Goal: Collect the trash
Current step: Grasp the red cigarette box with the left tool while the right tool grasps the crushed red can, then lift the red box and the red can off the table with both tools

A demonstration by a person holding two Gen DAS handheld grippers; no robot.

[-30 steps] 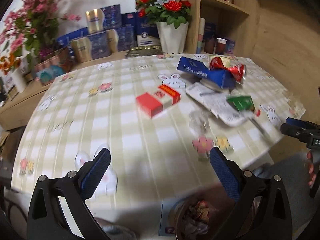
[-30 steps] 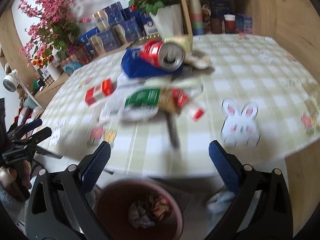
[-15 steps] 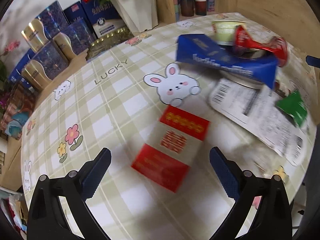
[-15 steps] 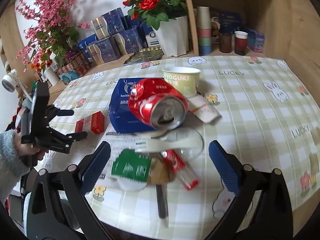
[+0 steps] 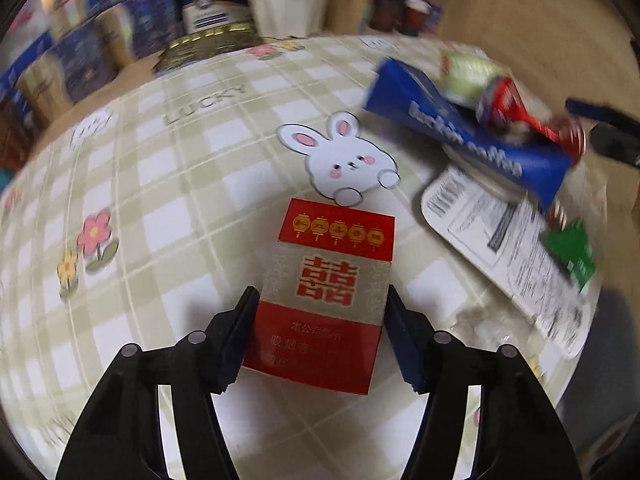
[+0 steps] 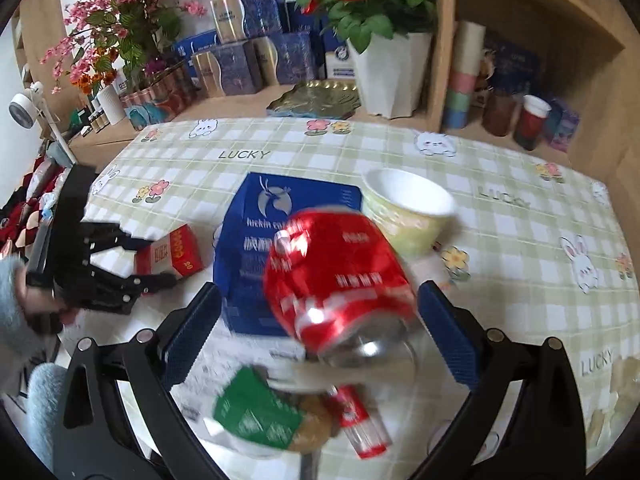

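Your left gripper [image 5: 318, 320] pinches the red cigarette pack [image 5: 326, 292] lying flat on the checked tablecloth [image 5: 180, 184]. Your right gripper [image 6: 320, 332] is spread wide around the crushed red can [image 6: 340, 280], with the blue box [image 6: 256, 240] at its 11 o'clock.

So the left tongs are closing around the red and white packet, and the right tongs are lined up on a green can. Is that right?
Not quite: the can is red, not green, as the right wrist view shows. The rest holds: the left tongs are around the red and white packet, and the right tongs are lined up on the can.
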